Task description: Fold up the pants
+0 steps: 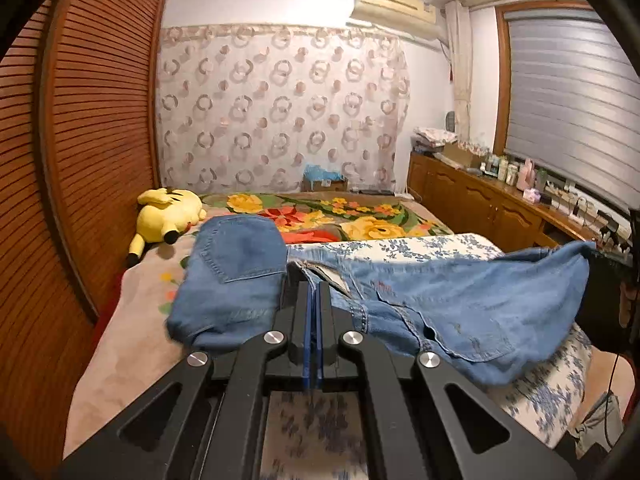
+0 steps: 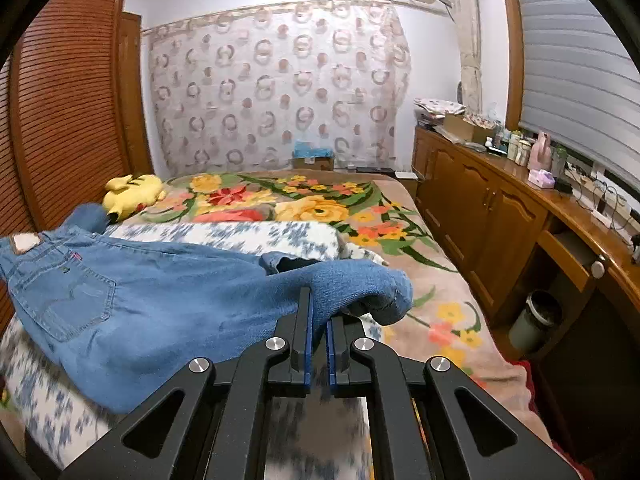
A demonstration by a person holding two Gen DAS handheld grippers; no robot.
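Jeans hung over bed, lifted. Left tongs clamped waistband; right tongs clamped leg hem. Advice: keep both grips level, denim taut, carry hem to waistband, lay flat beside plush.

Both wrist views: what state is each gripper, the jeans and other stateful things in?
Left gripper: shut on the jeans' waistband.
Right gripper: shut on a leg end.
Jeans: lifted, stretched between both grippers.
Window blind: lowered.
Drawer: pulled open.
Yellow plush toy: lying on the bed.
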